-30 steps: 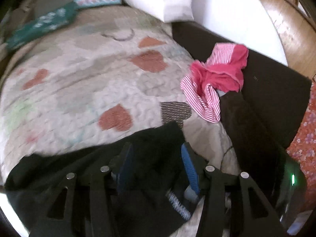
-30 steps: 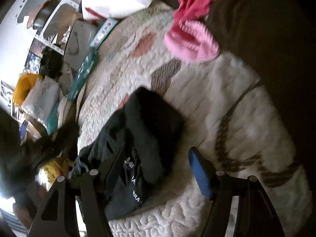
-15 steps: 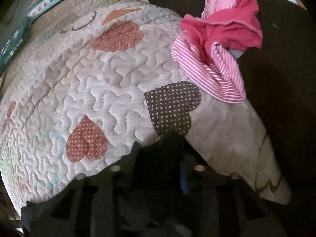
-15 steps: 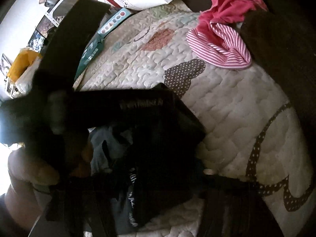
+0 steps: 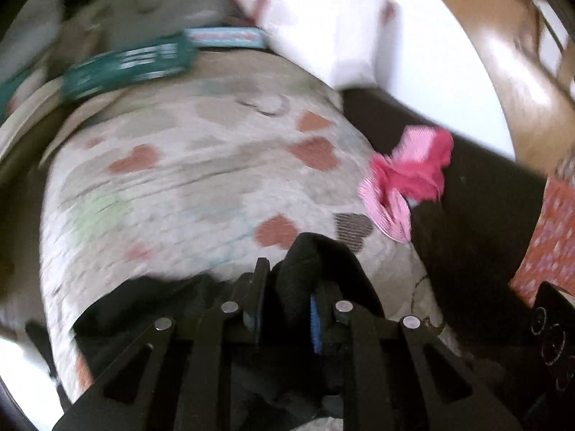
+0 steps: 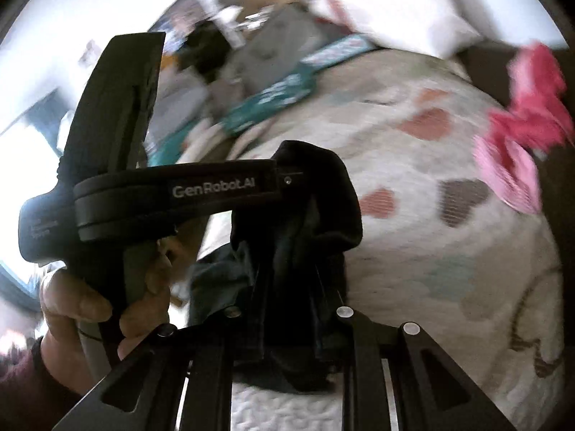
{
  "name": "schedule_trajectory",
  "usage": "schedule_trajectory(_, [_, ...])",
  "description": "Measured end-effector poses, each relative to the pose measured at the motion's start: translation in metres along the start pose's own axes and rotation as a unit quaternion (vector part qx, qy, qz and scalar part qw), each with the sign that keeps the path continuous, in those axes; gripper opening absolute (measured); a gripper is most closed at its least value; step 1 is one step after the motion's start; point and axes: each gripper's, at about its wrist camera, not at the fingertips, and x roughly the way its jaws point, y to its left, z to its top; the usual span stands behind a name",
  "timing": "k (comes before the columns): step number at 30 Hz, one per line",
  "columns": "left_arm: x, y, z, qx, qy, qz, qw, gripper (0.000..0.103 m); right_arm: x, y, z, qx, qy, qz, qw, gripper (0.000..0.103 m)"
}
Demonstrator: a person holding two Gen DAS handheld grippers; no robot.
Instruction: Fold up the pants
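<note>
The black pants are bunched between the fingers of my left gripper, which is shut on them and holds them above the heart-patterned quilt. My right gripper is shut on the same black pants, lifted off the quilt. In the right wrist view the left gripper's black body and the hand holding it fill the left side, touching the pants. The rest of the pants hangs dark below the fingers.
A pink and red striped garment lies at the quilt's right edge, also in the right wrist view. A teal box and a white pillow sit at the far side. Dark fabric borders the right.
Both grippers were open over the pants a second ago. They have closed on the black fabric and lifted it; the views have pulled back and up from the quilt.
</note>
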Motion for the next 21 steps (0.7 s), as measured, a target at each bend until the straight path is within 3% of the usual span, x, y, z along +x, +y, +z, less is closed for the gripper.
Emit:
schedule_trajectory(5, [-0.031, 0.086, -0.037, -0.113, -0.026, 0.0, 0.9932, 0.015, 0.03, 0.068, -0.01, -0.085, 0.051, 0.039, 0.994, 0.02])
schedule_trajectory(10, [-0.028, 0.148, -0.075, -0.177, -0.028, 0.033, 0.9832, 0.013, 0.084, 0.109, -0.04, -0.151, 0.11, 0.031, 0.982, 0.02])
schedule_trajectory(13, [-0.022, 0.183, -0.095, -0.23, -0.024, 0.027, 0.9724, 0.013, 0.113, 0.118, -0.059, -0.179, 0.139, 0.019, 0.974, 0.021])
schedule_trajectory(15, [-0.019, 0.199, -0.106, -0.262, -0.023, 0.019, 0.9647, 0.013, 0.124, 0.123, -0.069, -0.198, 0.149, 0.012, 0.969, 0.028])
schedule_trajectory(17, [-0.024, 0.21, -0.113, -0.279, -0.029, 0.016, 0.9598, 0.014, 0.126, 0.129, -0.078, -0.219, 0.151, 0.006, 0.964, 0.042])
schedule_trajectory(19, [-0.033, 0.216, -0.116, -0.29, -0.041, 0.018, 0.956, 0.021, 0.12, 0.136, -0.082, -0.236, 0.157, 0.019, 0.959, 0.071])
schedule_trajectory(21, [-0.043, 0.22, -0.119, -0.303, -0.052, 0.025, 0.9512, 0.027, 0.108, 0.141, -0.083, -0.247, 0.161, 0.036, 0.955, 0.077])
